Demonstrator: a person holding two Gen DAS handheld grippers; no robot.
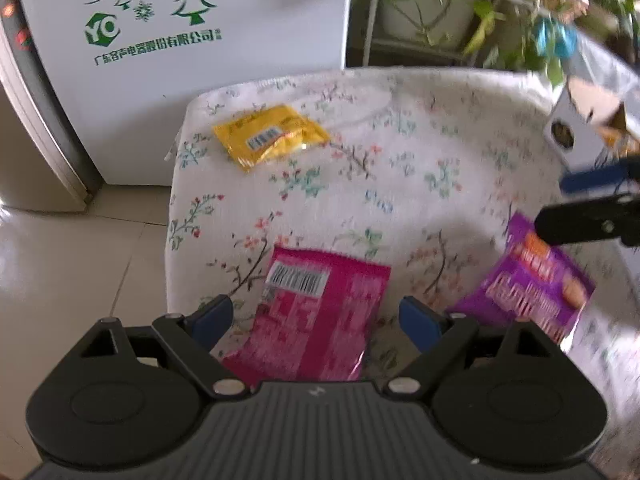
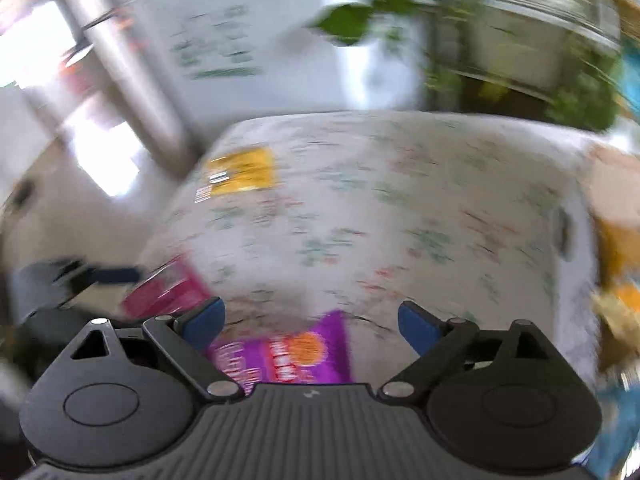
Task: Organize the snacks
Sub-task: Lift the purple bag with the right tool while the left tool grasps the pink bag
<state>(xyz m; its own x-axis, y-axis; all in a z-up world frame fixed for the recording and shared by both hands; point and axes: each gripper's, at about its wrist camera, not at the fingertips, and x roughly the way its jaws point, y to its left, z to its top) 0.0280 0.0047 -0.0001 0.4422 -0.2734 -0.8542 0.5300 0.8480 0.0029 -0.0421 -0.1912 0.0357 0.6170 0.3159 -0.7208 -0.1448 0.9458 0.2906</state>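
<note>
Now the left gripper (image 1: 316,318) is held wide above the near end of the pink snack packet (image 1: 316,320), nothing pinched yet. Just right of that packet, the purple snack packet (image 2: 286,354) is framed by the right gripper (image 2: 310,320), its jaws equally spread and empty. Beyond the pink packet, the yellow sachet (image 1: 270,136) is left untouched on the floral cloth (image 1: 400,168). Each packet edge should probably be squared between the pads before closing.

cloth centre (image 1: 400,168) clear, box (image 1: 592,120) at right edge
</note>
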